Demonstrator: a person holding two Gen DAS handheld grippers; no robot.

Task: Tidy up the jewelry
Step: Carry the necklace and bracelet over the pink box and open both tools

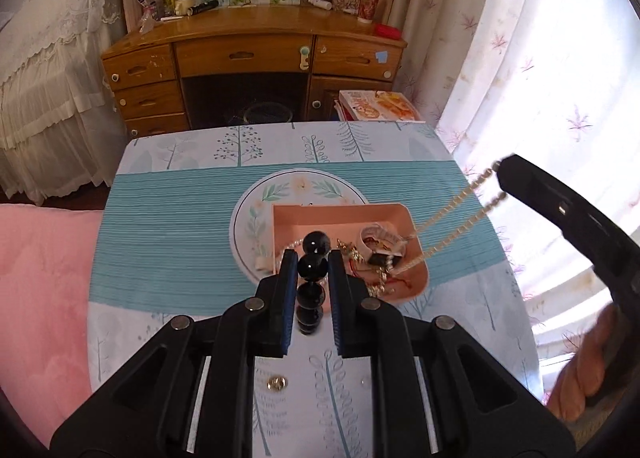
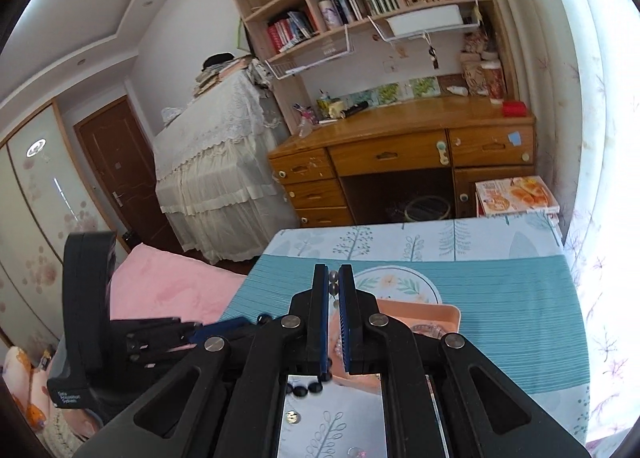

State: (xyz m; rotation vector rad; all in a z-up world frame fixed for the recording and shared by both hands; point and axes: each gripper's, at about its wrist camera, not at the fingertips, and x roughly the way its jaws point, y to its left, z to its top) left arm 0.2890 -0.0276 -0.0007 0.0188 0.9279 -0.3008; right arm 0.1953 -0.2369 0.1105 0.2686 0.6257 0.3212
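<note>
Left wrist view showed the left claw [image 1: 312, 262] closed to a narrow gap on a string of black beads [image 1: 311, 278], which ran up between its blue pads [image 1: 285, 298], with the top bead standing clear above the fingertips. Just ahead of and to the right of that claw sat a pink tray [image 1: 340, 214] on the patterned tablecloth [image 1: 160, 218], holding a tangle of jewelry: a pale bracelet, gold chains and red cord. From that heap a pearl necklace [image 1: 460, 210] rose in two taut strands up and to the right, toward the right claw [image 2: 333, 282]. In the right wrist view, the right claw was nearly shut, with a few pearls pinched between its tips, and the tray lay below and just beyond them. A small gold stud [image 1: 277, 383] lay on the cloth beneath the left claw. The step in hand appeared to be pulling single pieces out of the pile, each claw having taken one. The next move likely called for a slow, steady lift of the pearls, since the strands could drag the snagged chains or tip the tray, while the beads needed a free spot on the cloth to be laid out.
</note>
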